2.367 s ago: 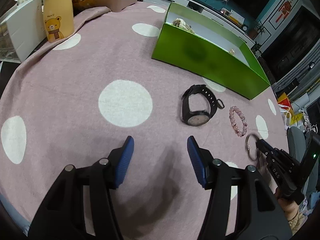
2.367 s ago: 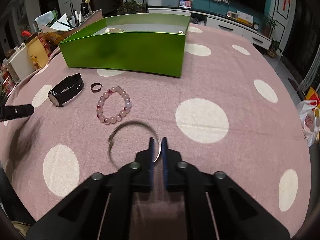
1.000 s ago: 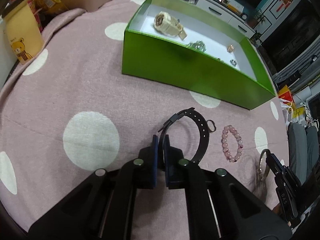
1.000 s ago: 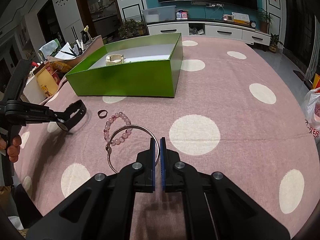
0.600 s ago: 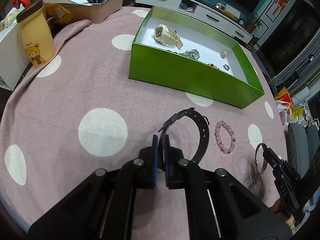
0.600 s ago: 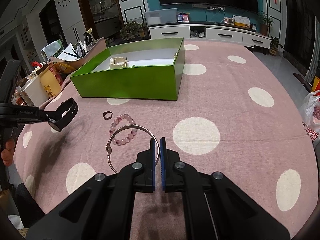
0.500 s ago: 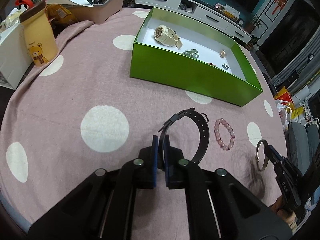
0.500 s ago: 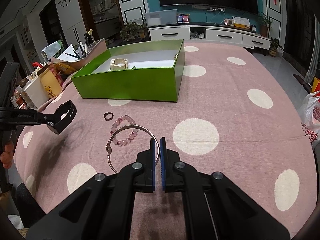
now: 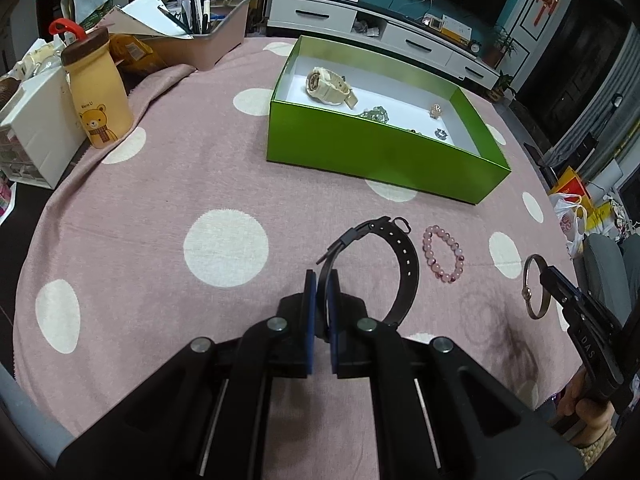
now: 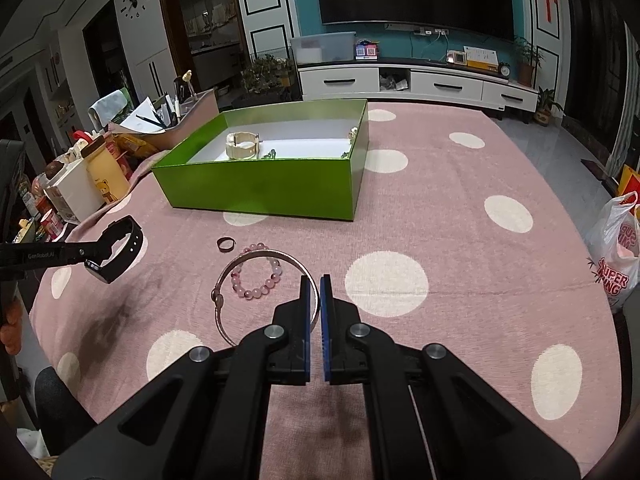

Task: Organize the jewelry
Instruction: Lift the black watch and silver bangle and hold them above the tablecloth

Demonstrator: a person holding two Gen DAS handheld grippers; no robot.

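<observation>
Far left of the pink dotted tablecloth (image 9: 160,184), a yellow bear bottle (image 9: 100,92) stands beside a white drawer unit (image 9: 36,128), with a tray of pens (image 9: 204,40) behind them. My left gripper (image 9: 321,280) is clamped tight on the black watch (image 9: 404,268), pinching its strap between the blue pads; in the right wrist view the watch (image 10: 116,254) hangs clear of the cloth at the tip of that gripper. Further back sits the green box (image 9: 380,156), open on top, with a cream watch (image 9: 328,86) in its far left corner and a few small pieces near its right side. Moving right, a small dark ring (image 10: 225,244) lies on the cloth, and just beside it the pink bead bracelet (image 9: 444,254) lies flat. Then my right gripper (image 10: 315,284), closed on the silver bangle (image 10: 240,272), which it grips by the rim; from the left camera the bangle (image 9: 534,286) hangs upright, off the table. Far right, a white shopping bag (image 10: 616,248) sits past the table edge
</observation>
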